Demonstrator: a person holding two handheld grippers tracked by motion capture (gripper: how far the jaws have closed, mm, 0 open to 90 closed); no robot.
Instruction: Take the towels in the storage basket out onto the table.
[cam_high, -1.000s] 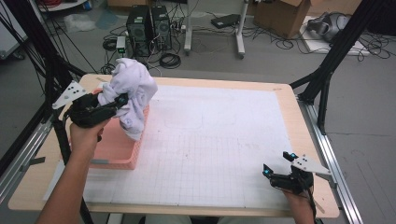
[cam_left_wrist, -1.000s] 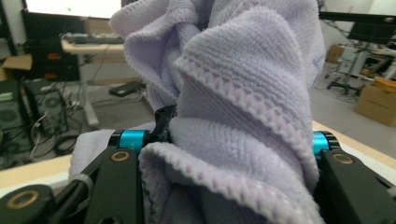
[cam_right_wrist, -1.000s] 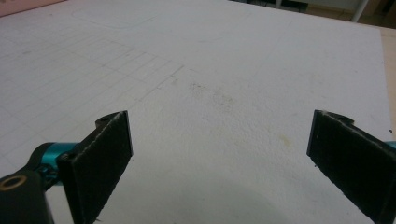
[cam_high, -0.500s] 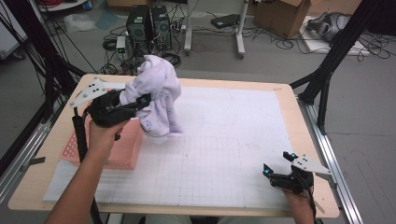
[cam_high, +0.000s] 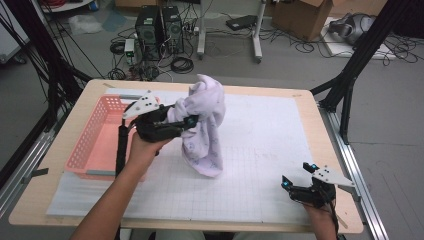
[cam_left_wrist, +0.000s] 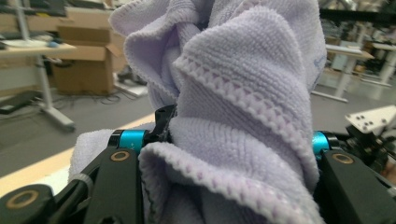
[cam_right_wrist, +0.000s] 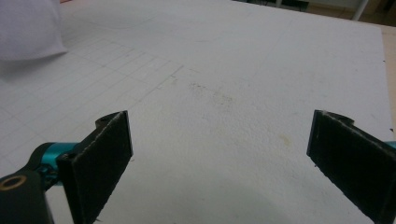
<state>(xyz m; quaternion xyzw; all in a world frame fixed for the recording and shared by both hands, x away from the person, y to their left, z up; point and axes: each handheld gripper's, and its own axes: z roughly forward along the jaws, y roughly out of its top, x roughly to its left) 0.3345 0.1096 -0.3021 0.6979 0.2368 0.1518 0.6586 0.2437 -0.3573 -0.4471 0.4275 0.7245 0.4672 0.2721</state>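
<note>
The left gripper (cam_high: 189, 121) is clamping a bunched towel (cam_high: 204, 127), which is hanging below its jaws. The right gripper (cam_high: 298, 181) is resting with jaws apart.

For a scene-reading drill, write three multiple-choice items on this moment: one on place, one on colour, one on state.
1. Where is the lavender towel?
A. Lying in the basket
B. Hanging from the left gripper above the white mat
C. Flat under the right gripper

2. What colour is the basket?
A. Pink
B. Blue
C. Black

3. How do the right gripper's jaws stand?
A. Shut on the towel
B. Shut on nothing
C. Open, holding nothing

Answers: B, the towel hangs bunched between the left jaws, over the mat; A, its lattice walls are pink; C, bare mat shows between the wide-apart jaws.
</note>
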